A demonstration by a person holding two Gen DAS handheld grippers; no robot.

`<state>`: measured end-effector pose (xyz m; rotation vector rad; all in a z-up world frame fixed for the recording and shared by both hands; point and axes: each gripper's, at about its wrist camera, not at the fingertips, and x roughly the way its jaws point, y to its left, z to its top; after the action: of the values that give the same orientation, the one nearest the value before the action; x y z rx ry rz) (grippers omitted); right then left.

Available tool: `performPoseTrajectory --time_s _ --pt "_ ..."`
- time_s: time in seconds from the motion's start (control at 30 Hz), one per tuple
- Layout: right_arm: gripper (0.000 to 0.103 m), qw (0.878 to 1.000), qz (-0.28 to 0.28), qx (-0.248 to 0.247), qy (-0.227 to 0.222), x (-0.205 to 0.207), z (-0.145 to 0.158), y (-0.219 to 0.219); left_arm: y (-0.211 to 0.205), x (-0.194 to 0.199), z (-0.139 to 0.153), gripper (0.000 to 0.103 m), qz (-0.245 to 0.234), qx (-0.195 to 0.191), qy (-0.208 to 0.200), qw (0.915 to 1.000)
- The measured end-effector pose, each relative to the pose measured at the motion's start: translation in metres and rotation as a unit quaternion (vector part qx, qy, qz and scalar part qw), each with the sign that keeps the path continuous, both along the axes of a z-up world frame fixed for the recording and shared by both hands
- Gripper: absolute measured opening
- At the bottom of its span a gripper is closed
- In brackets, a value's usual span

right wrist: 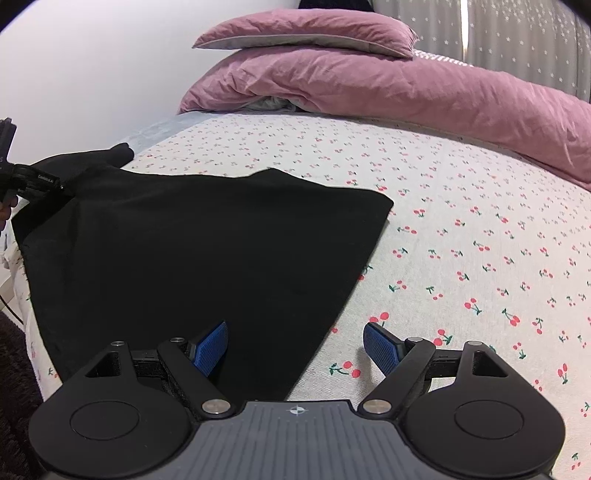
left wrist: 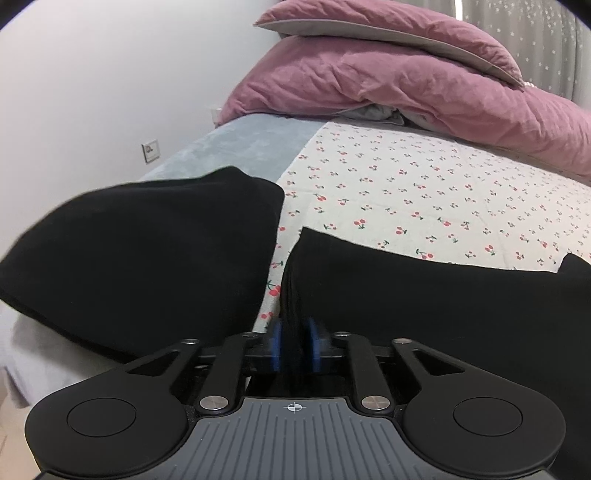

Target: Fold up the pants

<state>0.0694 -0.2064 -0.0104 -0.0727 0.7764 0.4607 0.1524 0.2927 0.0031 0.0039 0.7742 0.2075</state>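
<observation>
Black pants (right wrist: pixel 207 254): lying folded across the lower left and centre of the right wrist view, on the cherry-print sheet (right wrist: pixel 461 229).

Left gripper (left wrist: pixel 294 345): blue pads standing narrowly apart at the lower centre of its view, a bunched fold of the pants sitting between them; whether they are pressing it cannot be told.

Right gripper (right wrist: pixel 295 347): fingers spreading wide, left pad over the pants' near edge, holding nothing.

Pink duvet (right wrist: pixel 406 92): lying piled along the top.

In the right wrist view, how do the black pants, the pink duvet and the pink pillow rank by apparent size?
1. black pants, though nearness enlarges them
2. pink duvet, close to the pants, so this order is unsure
3. pink pillow, clearly smallest
</observation>
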Motion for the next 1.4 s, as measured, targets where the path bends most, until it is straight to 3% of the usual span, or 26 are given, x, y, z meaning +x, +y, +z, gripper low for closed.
performPoseTrajectory --time_s 0.13,0.37,0.57,0.8,0.9,0.97,1.03,1.17,1.4 --pt "0.081 1.000 0.008 0.006 -0.012 -0.005 0.007 0.001 -0.009 -0.012 0.013 0.041 -0.008 0.001 -0.008 0.9999" --pt "0.081 1.000 0.020 0.014 -0.020 -0.011 0.012 0.003 -0.028 -0.033 0.026 0.063 -0.035 -0.048 -0.015 0.9981" --pt "0.081 0.999 0.033 0.023 -0.025 -0.013 0.015 0.008 -0.061 -0.047 0.029 0.070 -0.086 -0.061 -0.014 0.9943" --pt "0.080 0.997 0.064 0.031 -0.031 -0.019 0.016 0.017 -0.080 -0.052 0.022 0.072 -0.122 -0.058 0.005 0.9907" --pt "0.079 0.995 0.086 0.038 -0.025 -0.022 0.015 0.020 -0.076 -0.055 0.021 0.072 -0.118 -0.069 0.011 0.9906" --pt "0.070 0.994 0.101 0.044 -0.016 -0.024 0.014 0.022 -0.072 -0.058 0.023 0.072 -0.111 -0.082 0.011 0.9904" --pt "0.069 0.992 0.114 0.046 -0.002 -0.024 0.012 0.025 -0.066 -0.060 0.025 0.073 -0.100 -0.096 0.009 0.9903" --pt "0.063 0.991 0.129 0.011 0.043 -0.024 -0.001 0.032 -0.051 -0.066 0.030 0.074 -0.071 -0.122 0.007 0.9899" --pt "0.063 0.991 0.133 -0.002 0.034 -0.028 -0.001 0.035 -0.005 -0.083 0.029 0.077 0.013 -0.162 0.001 0.9867"
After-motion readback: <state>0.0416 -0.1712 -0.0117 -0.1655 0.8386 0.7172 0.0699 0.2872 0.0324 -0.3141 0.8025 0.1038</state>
